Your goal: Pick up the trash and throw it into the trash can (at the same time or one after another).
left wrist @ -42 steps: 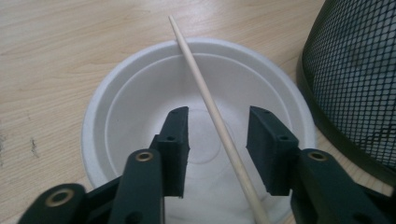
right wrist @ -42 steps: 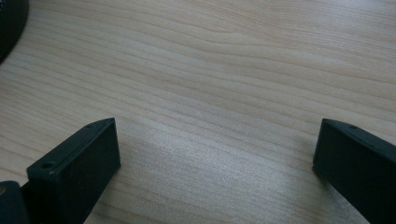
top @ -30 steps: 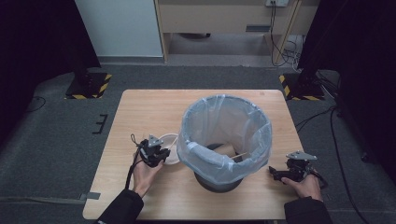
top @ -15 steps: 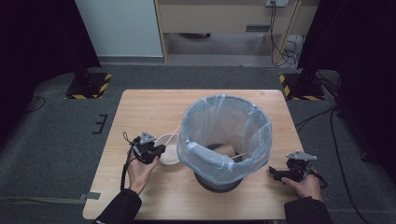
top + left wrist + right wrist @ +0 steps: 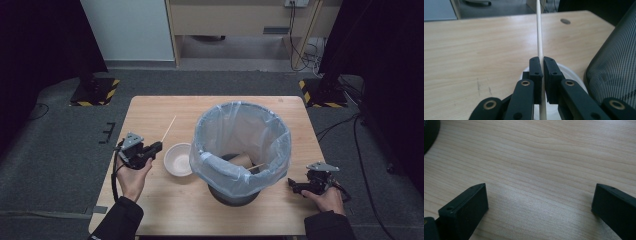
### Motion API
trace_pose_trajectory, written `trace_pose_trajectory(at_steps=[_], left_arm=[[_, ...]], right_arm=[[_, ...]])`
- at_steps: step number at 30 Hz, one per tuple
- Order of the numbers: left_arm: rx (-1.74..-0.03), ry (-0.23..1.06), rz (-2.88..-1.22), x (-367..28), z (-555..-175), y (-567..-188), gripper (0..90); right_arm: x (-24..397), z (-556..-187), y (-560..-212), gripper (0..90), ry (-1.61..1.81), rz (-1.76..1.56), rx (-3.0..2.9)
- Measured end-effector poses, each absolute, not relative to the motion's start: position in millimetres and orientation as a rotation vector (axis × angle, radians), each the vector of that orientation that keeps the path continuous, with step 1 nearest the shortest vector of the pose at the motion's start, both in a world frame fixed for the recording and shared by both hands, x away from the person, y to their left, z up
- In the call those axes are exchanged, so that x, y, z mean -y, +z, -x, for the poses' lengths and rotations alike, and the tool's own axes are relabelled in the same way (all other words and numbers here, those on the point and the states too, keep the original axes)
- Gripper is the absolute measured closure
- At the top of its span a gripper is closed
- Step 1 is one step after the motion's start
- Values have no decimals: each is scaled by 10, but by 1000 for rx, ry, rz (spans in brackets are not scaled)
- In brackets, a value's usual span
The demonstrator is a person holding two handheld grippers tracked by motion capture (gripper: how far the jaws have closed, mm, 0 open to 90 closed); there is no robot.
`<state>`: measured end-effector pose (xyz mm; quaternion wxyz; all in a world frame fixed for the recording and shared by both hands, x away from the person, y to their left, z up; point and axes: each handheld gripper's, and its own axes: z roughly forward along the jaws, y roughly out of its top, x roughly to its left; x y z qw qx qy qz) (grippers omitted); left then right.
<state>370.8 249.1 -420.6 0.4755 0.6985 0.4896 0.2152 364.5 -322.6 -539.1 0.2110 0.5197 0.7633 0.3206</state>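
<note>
Lined bin (image 5: 241, 150) at table (image 5: 150, 210) centre, bowl (image 5: 178, 159) at its 9 o'clock. Left gripper (image 5: 156, 147) pinching chopstick (image 5: 167, 129), poking toward 1 o'clock. Right gripper (image 5: 294, 186) spread, idle. Could easily snag the liner or slip mid-swing.

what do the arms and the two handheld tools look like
Both arms wear dark sleeves. The left tool and right tool are black, each topped by a grey three-cornered plate; a black cable trails from the left. Close up, the jaws are blocky black pads on linkages with brass-coloured rivets.
</note>
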Motion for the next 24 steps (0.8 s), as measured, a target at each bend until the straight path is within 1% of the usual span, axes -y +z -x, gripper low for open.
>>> trace_pose_trajectory(at_steps=[8,24], left_arm=[[-1144,561,-1622,-2616,-3633,-3986,853],[-1000,603,-1519,-2558,-3413,-3557,853]], right_arm=[[3227,-3645,-5391,8,890,-1443,-2121],[3226,-3645,-5391,8,891,-1444,-2121]])
